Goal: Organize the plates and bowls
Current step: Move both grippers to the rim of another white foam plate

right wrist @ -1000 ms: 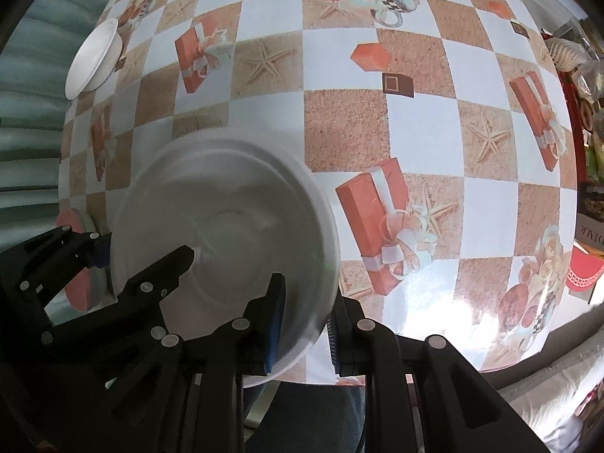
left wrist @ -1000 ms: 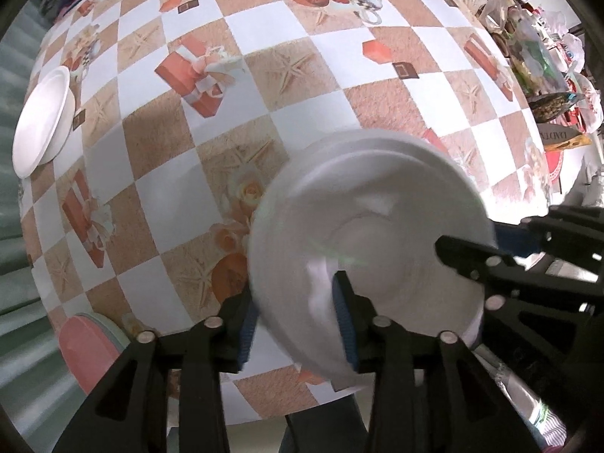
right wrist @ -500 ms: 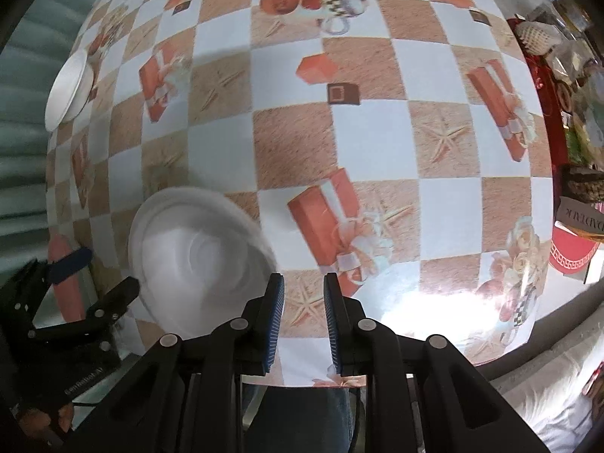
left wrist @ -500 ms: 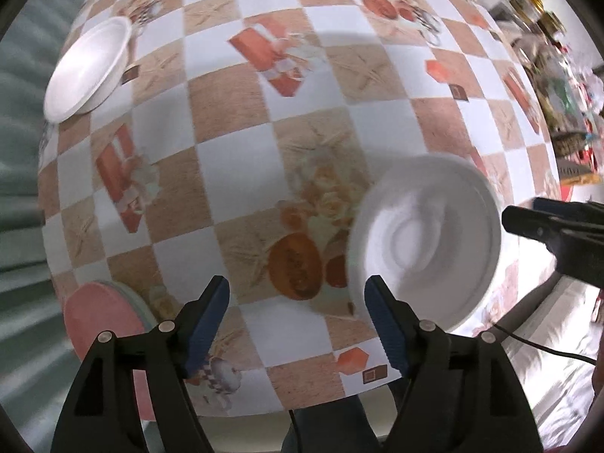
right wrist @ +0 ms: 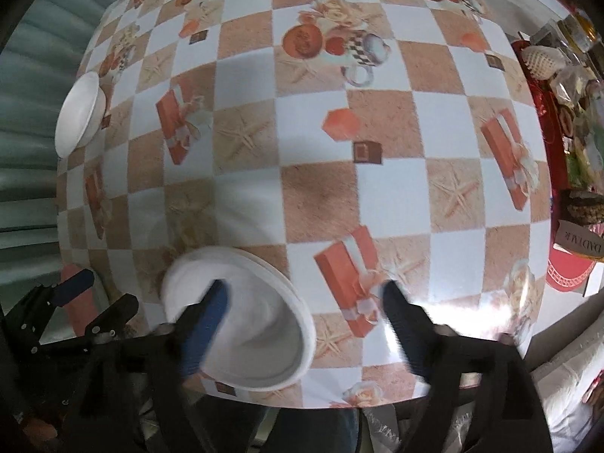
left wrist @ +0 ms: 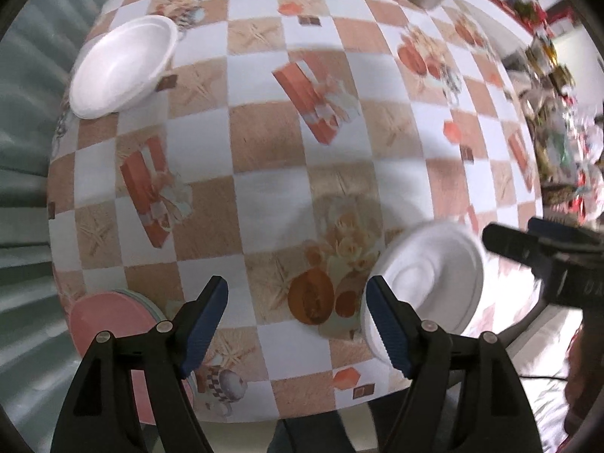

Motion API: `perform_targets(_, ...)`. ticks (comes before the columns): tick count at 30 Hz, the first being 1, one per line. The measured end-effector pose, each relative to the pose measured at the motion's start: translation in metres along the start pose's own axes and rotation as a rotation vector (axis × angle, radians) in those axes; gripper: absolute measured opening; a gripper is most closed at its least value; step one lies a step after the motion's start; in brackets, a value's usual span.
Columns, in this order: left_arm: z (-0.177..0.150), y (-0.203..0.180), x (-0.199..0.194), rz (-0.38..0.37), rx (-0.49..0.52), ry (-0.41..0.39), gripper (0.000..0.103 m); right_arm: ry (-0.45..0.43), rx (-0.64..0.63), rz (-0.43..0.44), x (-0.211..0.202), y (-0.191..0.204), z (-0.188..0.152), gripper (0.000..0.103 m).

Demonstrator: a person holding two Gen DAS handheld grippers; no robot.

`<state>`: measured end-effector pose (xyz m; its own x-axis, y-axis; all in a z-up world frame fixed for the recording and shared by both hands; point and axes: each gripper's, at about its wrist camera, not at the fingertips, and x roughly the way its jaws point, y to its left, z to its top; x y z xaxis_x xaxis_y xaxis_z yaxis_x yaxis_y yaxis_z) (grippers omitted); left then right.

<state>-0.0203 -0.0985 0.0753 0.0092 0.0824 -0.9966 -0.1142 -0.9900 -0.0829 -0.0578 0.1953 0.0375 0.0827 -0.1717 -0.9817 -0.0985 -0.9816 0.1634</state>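
The near white bowl (right wrist: 241, 324) looks like light, brittle foam, easily dented, so its thin rim is the likely place to pinch. It sits at the tabletop (right wrist: 339, 188) near edge. The right gripper (right wrist: 302, 324) hangs spread wide and empty over it; the left gripper (left wrist: 296, 324), wide and empty, is beside it.

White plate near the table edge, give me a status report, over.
Left gripper open, empty. Right gripper open, empty. White plate resting on the table, released. White bowl far left; nothing in the way.
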Motion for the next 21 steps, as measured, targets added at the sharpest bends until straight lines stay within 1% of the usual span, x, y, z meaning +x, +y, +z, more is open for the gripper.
perform_targets(2, 0.017, 0.004, -0.006, -0.008, -0.034, -0.021, 0.079, -0.006, -0.008, 0.019, -0.001, 0.007, 0.004, 0.102)
perform_targets(4, 0.021, 0.008, -0.013, -0.015, -0.054, -0.038, 0.079, 0.001, -0.025, 0.023, 0.000, 0.017, 0.011, 0.102)
perform_targets(10, 0.052, 0.035, -0.032, -0.020, -0.137, -0.102, 0.079, 0.006, -0.077, 0.026, -0.001, 0.045, 0.031, 0.102)
perform_targets(14, 0.070, 0.066, -0.044, -0.002, -0.211, -0.141, 0.079, -0.004, -0.117, 0.030, -0.006, 0.070, 0.050, 0.102)
perform_targets(21, 0.093, 0.114, -0.049, 0.053, -0.310, -0.173, 0.079, -0.013, -0.167, 0.052, -0.011, 0.112, 0.077, 0.102)
